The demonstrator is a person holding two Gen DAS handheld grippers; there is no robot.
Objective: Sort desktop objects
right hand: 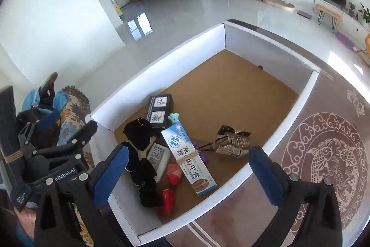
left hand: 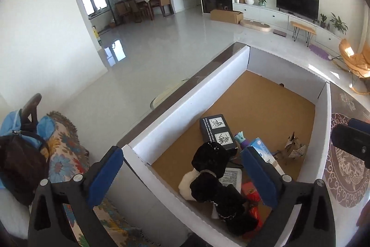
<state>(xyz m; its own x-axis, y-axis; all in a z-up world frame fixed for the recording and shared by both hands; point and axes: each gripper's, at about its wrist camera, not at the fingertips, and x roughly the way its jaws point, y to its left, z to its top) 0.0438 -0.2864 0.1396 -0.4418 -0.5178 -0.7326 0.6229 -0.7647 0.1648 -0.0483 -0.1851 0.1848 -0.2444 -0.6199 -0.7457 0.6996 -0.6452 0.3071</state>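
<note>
Desktop objects sit in my white tray (right hand: 161,64), left to right: black plush toy (right hand: 141,147), dark box (right hand: 159,109), blue-white carton (right hand: 188,154), woven pouch (right hand: 232,142); my left gripper (left hand: 182,177) and right gripper (right hand: 188,174) both gape wide, holding nothing.

Two wrist cameras, both tilted down over the same white box.

The left wrist view looks from the box's (left hand: 189,96) near left corner, partly over a patterned blanket (left hand: 64,154); the right wrist view sits further right, above the patterned table (right hand: 323,166), with the box (right hand: 161,66) near. Both share the box's cork floor, its clutter, and the living room with the television (left hand: 297,1) beyond.
</note>
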